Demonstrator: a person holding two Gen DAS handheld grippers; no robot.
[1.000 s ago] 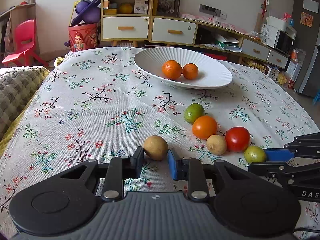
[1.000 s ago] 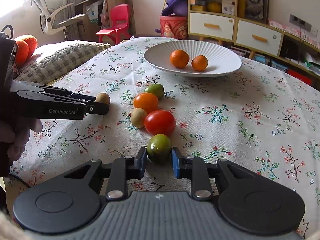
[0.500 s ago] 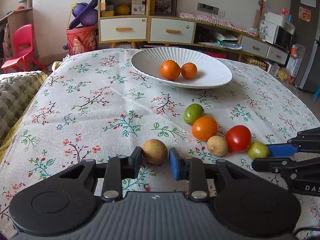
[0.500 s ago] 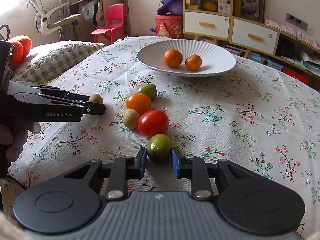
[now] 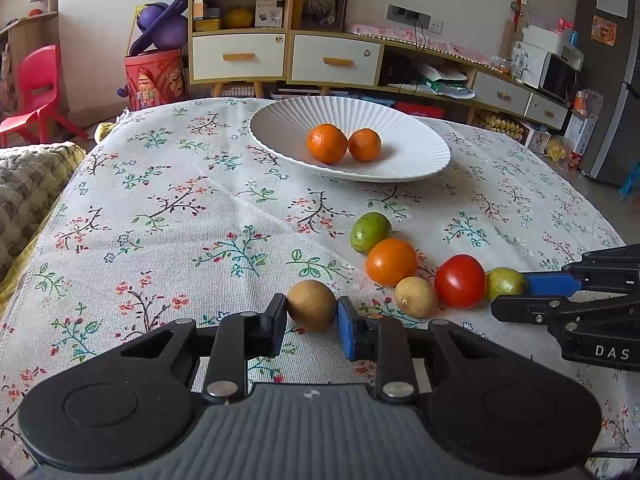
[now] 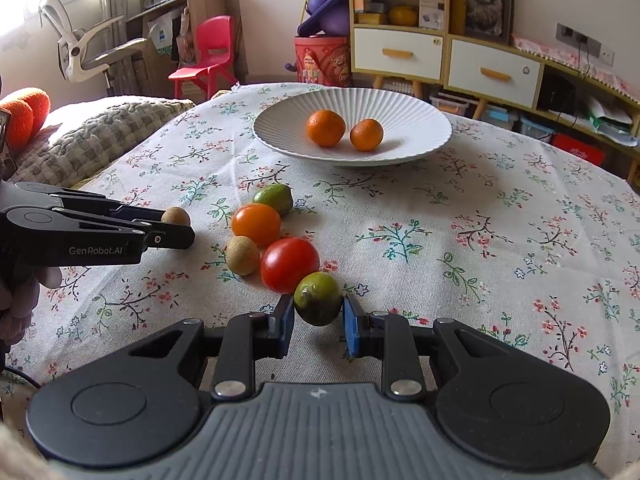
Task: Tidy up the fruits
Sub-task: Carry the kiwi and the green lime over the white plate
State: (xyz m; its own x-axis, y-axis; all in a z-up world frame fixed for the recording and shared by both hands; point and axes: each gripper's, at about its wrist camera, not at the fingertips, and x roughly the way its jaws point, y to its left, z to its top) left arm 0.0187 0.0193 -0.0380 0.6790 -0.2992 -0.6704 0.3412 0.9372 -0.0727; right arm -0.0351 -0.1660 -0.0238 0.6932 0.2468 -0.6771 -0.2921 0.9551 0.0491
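Left tool pinches the brown fruit between narrowed fingers; right tool grips the green lime, touching the red tomato at 11 o'clock.

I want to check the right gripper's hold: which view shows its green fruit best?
The right wrist view: the green fruit sits whole between the right gripper fingers. The left wrist view shows only part of it, beside the red tomato.

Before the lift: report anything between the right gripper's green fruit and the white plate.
Red tomato, orange tomato and another green fruit lie just left of the straight line from the held green fruit to the white plate; bare cloth otherwise.
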